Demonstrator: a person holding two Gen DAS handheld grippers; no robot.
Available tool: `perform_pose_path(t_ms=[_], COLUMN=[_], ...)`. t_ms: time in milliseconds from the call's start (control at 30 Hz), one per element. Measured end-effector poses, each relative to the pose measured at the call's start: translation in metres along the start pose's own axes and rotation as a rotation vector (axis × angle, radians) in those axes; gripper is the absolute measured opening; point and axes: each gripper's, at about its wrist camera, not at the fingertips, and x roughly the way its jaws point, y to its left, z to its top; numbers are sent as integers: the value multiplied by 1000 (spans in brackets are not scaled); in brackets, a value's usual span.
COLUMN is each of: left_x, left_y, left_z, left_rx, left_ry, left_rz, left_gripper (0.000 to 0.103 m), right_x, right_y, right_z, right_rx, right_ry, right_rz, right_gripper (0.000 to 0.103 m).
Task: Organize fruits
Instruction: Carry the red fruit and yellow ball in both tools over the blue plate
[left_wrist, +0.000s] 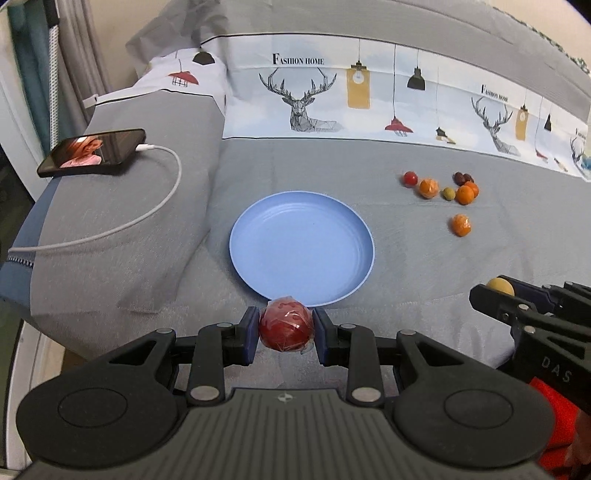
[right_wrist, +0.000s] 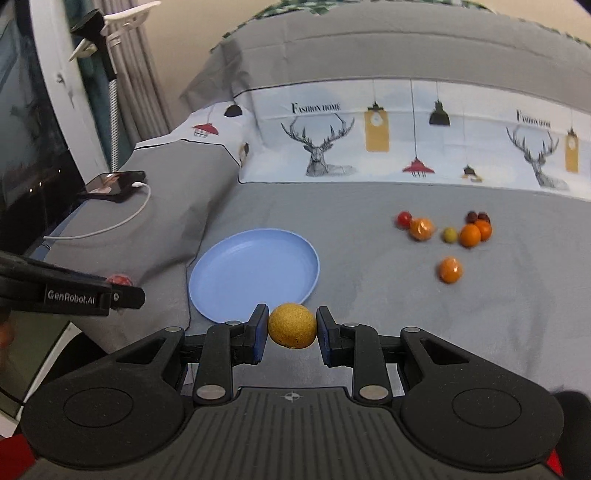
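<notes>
Left wrist view: my left gripper pinches a wrapped red fruit at lower centre, just short of the empty blue plate. I judge the drop comes next: forward over the rim, then release.

Right wrist view: my right gripper clamps a yellow fruit beside the plate's near edge; loose oranges sit right, well apart.

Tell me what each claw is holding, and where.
Left claw: wrapped red fruit, pinched across its sides. Right claw: yellow-brown round fruit, likewise.
</notes>
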Motion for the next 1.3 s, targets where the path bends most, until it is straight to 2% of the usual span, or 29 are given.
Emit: perform_pose_path(t_ms=[167, 400, 1000, 1300], left_x=[-5, -9, 4, 17], left_y=[5, 10, 15, 14], left_z=[-4, -6, -2, 11], left_rx=[-21, -31, -58, -51], left_ry=[-22, -48, -37, -26], left_rz=[-30, -36, -37, -23], left_gripper=[34, 34, 34, 34], right_x=[-7, -3, 11, 25], right_y=[10, 20, 19, 18], right_z=[-1, 1, -1, -1], right_rx=[-40, -64, -69, -68], right_ry=[-1, 2, 41, 53], right_rz=[-8, -15, -14, -14], right_gripper=[29, 29, 29, 29])
